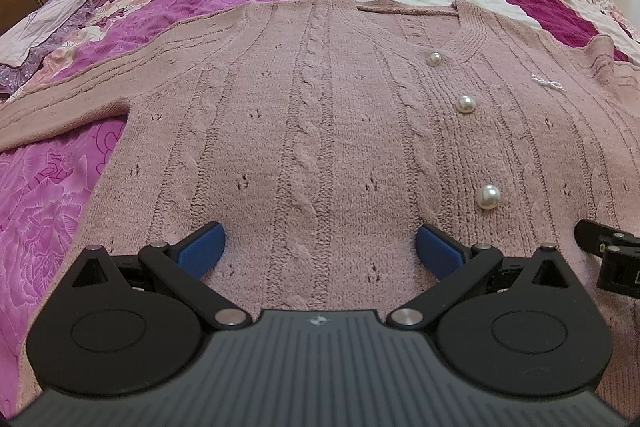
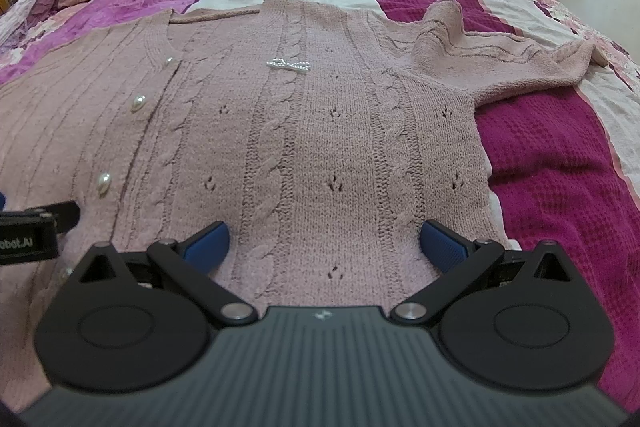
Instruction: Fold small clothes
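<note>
No fold is being shown yet: the pink cable-knit cardigan (image 1: 320,131) is being kept spread flat, front side up and buttoned, on the bed (image 1: 60,187), so by judgement the task is being caught at its very start, with every fold left to do. In the left wrist view the garment is filling the middle of the frame, with its V-neckline toward the upper right and its hem hidden at the bottom behind the gripper body. Its long axis is being run from the bottom of the frame to the top, neck pointing away from the cameras. The row of pearl buttons (image 1: 466,103) is being seen right of centre along that axis.

The left sleeve (image 1: 72,107) is being stretched out flat toward the left edge of the frame. In the right wrist view the other sleeve (image 2: 500,67) is being left rumpled and partly bunched at the upper right, and a small beaded bow (image 2: 289,64) is being shown on the chest.

The left gripper (image 1: 320,247) and the right gripper (image 2: 324,245) are being held low over the hem area, side by side, each with its blue fingers (image 1: 202,247) spread wide apart and nothing between them.
</note>
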The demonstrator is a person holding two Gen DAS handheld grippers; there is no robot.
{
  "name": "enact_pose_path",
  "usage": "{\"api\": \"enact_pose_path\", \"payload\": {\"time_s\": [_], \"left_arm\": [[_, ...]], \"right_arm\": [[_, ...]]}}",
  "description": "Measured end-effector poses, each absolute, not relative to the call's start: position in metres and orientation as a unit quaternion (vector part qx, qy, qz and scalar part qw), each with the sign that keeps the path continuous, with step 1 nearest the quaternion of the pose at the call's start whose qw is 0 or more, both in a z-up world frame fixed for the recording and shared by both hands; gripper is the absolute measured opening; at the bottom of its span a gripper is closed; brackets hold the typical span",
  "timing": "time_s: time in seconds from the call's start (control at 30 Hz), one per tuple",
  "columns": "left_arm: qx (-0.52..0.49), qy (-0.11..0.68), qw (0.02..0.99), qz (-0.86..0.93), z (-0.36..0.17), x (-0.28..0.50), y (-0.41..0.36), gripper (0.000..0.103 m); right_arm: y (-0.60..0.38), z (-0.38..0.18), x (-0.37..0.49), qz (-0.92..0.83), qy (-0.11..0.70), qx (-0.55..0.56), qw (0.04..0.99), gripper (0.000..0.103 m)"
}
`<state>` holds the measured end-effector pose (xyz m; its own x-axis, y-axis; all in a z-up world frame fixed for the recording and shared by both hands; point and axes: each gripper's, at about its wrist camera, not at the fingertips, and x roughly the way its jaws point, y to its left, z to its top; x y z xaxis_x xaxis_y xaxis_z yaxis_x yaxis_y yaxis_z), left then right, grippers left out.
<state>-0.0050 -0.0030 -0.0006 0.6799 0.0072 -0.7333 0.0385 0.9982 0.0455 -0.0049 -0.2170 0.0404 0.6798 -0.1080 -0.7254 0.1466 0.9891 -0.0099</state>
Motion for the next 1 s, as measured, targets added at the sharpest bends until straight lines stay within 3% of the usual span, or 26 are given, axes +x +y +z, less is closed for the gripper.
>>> {"api": "enact_pose_path", "payload": {"time_s": [0.5,0.8,1.0], "left_arm": [[0.027,0.417,0.908,-0.019,0.015,0.005,0.001,0.103],[0.025,0.402,0.915,-0.028,0.055,0.021,0.0,0.103],[0.002,0.406,0.914,-0.017,0.069,0.04,0.001,0.103]], "right_arm": [[-0.233,0.056,0.003,-0.031,0.423,0.051,0.904,0.103],[-0.298,0.111,0.008,-0.012,0.345,0.113,0.932,0.103],[-0.38,0.114,0.038,-0.062,0.307,0.185,0.931,0.103]]}}
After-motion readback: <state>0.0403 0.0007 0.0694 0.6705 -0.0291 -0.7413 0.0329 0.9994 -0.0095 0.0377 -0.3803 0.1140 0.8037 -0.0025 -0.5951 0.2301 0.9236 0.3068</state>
